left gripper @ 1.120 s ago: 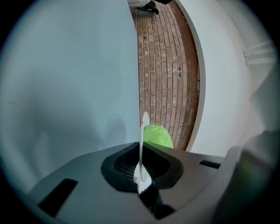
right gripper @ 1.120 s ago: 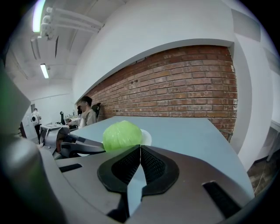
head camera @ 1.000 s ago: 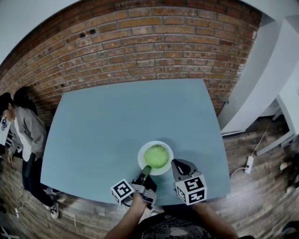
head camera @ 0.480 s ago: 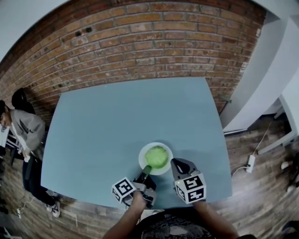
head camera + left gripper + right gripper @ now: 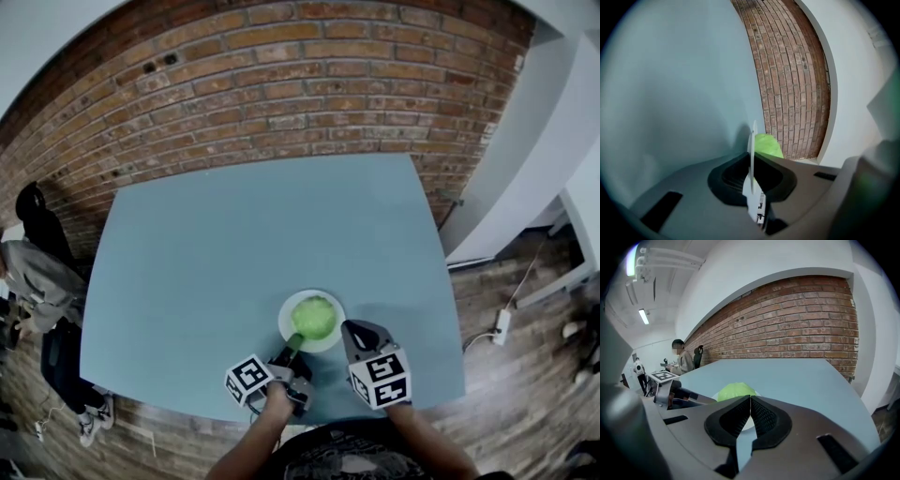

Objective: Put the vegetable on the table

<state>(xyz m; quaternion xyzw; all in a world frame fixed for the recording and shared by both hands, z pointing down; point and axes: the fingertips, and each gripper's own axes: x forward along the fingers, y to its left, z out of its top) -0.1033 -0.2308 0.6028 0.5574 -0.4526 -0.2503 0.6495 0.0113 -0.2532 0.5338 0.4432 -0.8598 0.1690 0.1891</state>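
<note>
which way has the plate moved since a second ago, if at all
Yes, a little: the plate looks smaller against the table than before, so it has come down toward the tabletop, with no clear sideways shift.

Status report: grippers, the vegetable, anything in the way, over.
Left gripper on plate rim, jaws just easing open. Right gripper shut, empty, beside plate. Green vegetable on plate, near table edge. Nothing in the way.
</note>
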